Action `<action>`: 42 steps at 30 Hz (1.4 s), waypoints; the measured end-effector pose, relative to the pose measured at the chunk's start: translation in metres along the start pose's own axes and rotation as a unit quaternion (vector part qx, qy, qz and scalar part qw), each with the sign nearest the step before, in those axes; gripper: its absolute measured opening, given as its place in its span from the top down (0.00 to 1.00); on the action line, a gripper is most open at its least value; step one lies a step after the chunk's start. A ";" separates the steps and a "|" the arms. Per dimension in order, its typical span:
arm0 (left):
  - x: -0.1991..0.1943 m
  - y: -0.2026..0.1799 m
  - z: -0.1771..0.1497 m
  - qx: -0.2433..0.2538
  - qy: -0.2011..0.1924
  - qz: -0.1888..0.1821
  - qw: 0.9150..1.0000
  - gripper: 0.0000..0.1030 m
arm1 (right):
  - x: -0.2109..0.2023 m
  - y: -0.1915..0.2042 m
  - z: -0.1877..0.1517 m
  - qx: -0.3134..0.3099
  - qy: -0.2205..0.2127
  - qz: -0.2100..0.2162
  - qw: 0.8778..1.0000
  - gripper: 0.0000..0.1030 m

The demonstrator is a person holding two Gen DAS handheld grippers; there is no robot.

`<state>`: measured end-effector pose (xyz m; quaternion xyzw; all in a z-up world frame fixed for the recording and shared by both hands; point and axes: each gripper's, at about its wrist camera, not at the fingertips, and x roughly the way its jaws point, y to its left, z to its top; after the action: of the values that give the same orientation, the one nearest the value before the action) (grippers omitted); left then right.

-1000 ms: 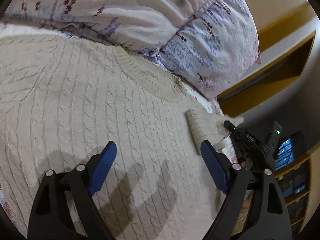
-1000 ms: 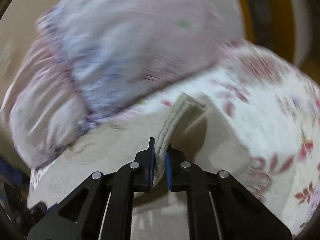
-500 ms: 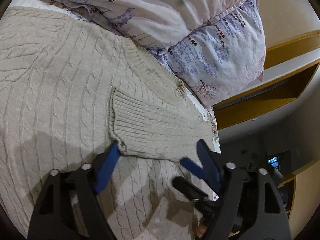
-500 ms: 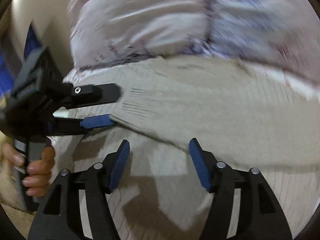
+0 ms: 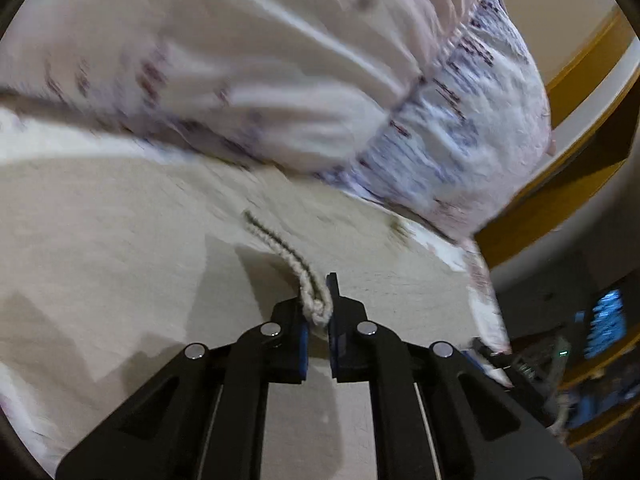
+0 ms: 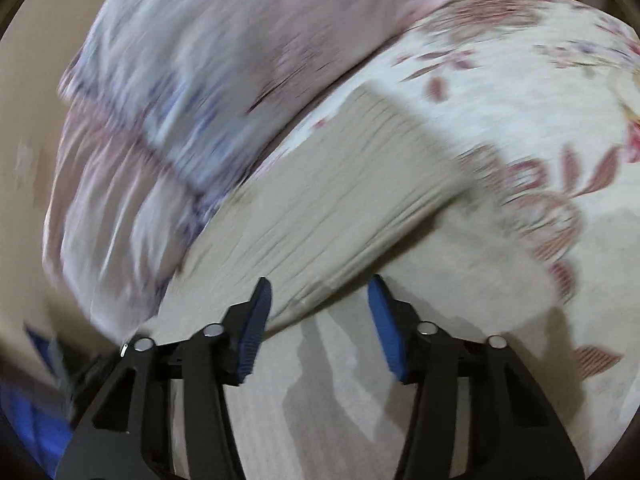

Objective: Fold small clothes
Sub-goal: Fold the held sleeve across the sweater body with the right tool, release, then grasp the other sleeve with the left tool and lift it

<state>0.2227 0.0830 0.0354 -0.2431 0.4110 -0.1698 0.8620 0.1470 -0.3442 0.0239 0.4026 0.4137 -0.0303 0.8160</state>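
Note:
A beige cable-knit sweater [image 5: 120,248] lies flat on a bed. My left gripper [image 5: 318,312] is shut on the ribbed edge of the sweater's sleeve cuff [image 5: 296,268], which runs up and away from the pads. In the right wrist view the sleeve [image 6: 340,200] lies folded across the sweater body [image 6: 340,400]. My right gripper [image 6: 320,320] is open and empty just above the sleeve's near edge. Both views are motion-blurred.
Floral pillows [image 5: 280,80] lie just beyond the sweater, also in the right wrist view [image 6: 180,100]. A floral bedsheet [image 6: 520,100] spreads to the right. A wooden shelf [image 5: 580,128] and dark furniture with a screen [image 5: 604,328] stand off the bed's right side.
My right gripper carried the sleeve across the sweater body, let it go and opened. My left gripper, open before, has closed on the sleeve cuff edge.

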 end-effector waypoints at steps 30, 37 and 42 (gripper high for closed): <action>-0.183 0.214 -0.058 -0.275 -0.121 0.097 0.949 0.48 | 0.042 0.099 -0.056 -0.219 0.058 -0.039 0.973 0.39; -0.201 0.264 -0.055 -0.375 -0.183 0.068 0.906 0.63 | 0.039 0.094 -0.059 -0.208 0.067 -0.029 0.975 0.39; -0.213 0.291 -0.054 -0.419 -0.209 0.063 0.881 0.74 | 0.037 0.095 -0.060 -0.207 0.068 -0.025 0.976 0.39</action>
<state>0.0783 0.4123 -0.0229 -0.5851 0.2688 0.1278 0.7544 0.1688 -0.2293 0.0378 0.2157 0.4759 0.0628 0.8503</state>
